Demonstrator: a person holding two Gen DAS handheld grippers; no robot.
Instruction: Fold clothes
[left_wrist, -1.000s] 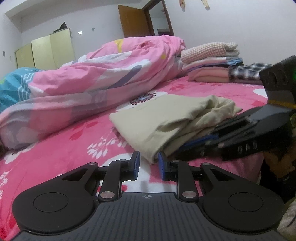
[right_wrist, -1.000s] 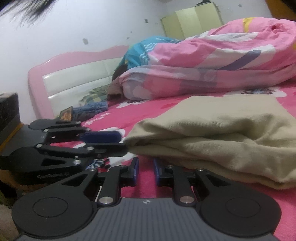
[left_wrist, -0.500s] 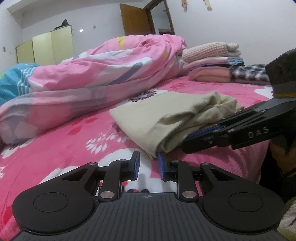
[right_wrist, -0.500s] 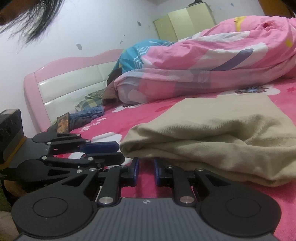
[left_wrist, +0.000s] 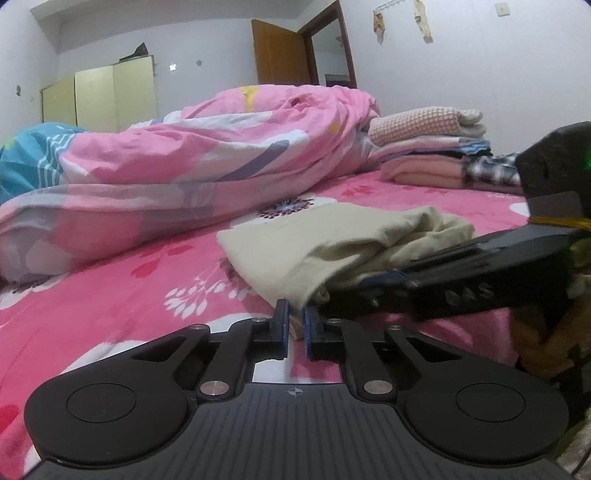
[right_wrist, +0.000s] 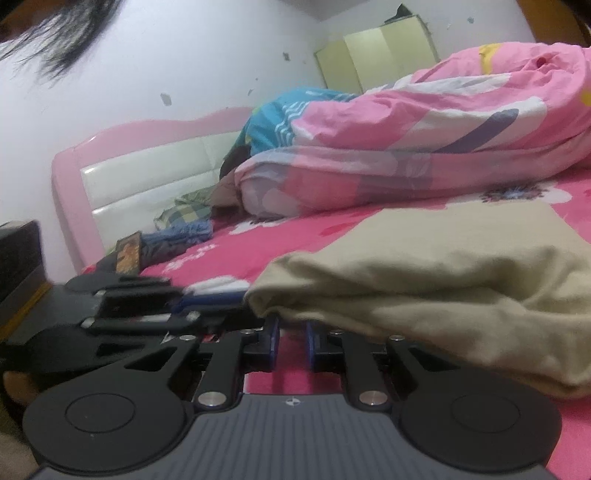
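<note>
Fingers of the left gripper (left_wrist: 295, 328) have just closed, pinching the near corner of a folded beige garment (left_wrist: 325, 243) on the pink bed sheet (left_wrist: 110, 295). The right gripper (right_wrist: 291, 341), also just closing, nips the garment's lower edge. Beyond lie a rumpled pink quilt (left_wrist: 221, 147), a stack of folded clothes (left_wrist: 436, 147), a pink headboard (right_wrist: 147, 177) and yellow wardrobes (left_wrist: 99, 99).

1. The left wrist view is taken low over the pink bedsheet (left_wrist: 110, 306), facing the door (left_wrist: 280, 55) at 12 o'clock.
2. The right wrist view is taken equally low, facing the headboard (right_wrist: 147, 177) at 10 o'clock.
3. The beige garment (left_wrist: 314, 243) (right_wrist: 443, 273), close ahead, and the pink quilt (left_wrist: 207, 155) (right_wrist: 424, 147) are shared.
</note>
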